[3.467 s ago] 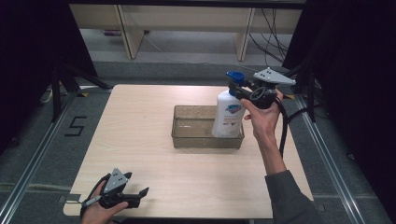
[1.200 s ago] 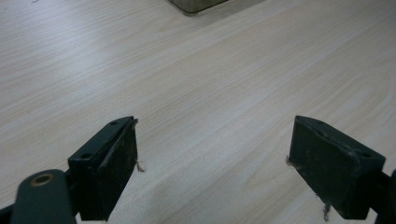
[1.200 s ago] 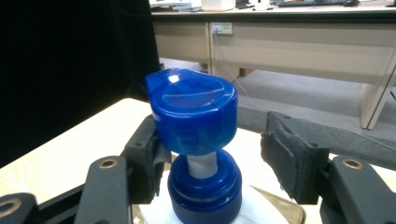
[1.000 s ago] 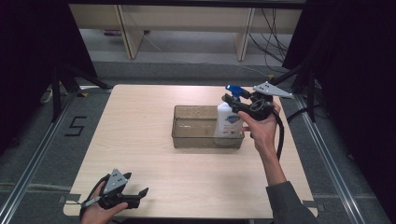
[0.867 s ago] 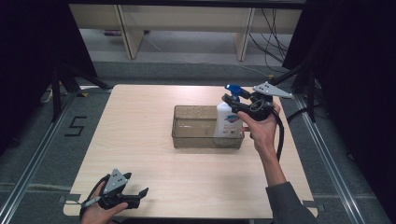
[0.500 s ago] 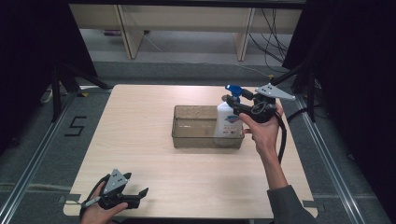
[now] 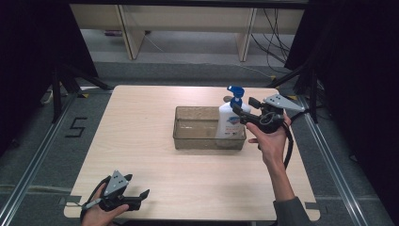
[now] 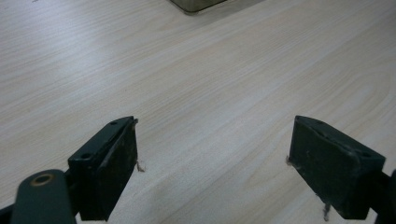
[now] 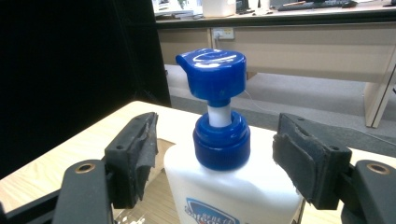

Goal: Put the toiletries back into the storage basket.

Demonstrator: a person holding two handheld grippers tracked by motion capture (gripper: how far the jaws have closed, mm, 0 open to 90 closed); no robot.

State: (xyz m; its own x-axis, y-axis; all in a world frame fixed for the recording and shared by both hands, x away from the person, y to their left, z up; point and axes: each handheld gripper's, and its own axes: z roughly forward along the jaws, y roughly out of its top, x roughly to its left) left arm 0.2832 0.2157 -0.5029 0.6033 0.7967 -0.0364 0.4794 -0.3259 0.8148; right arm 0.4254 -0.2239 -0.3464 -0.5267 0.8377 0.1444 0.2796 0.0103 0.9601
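Note:
A white soap bottle (image 7: 229, 121) with a blue pump (image 7: 235, 92) stands upright in the right end of a clear rectangular tray (image 7: 197, 141). My right gripper (image 7: 243, 106) is level with the bottle's top, held from the right. In the right gripper view its jaws stand apart on either side of the blue collar (image 9: 221, 140), not touching it, so the right gripper (image 9: 217, 122) is open. My left gripper (image 7: 140, 197) rests low at the table's front left. In its own view the left gripper (image 8: 212, 127) is open over bare wood.
The light wood table (image 7: 141, 132) has free room left of and in front of the tray. A corner of the tray (image 8: 196, 3) shows far ahead of the left gripper. Dark curtains flank the table, and desks and cables (image 7: 275, 28) lie behind it.
The bottle has come down from a raised hold to stand in the tray's right end. The right gripper sank with it and shifted slightly right. The left gripper has not moved.

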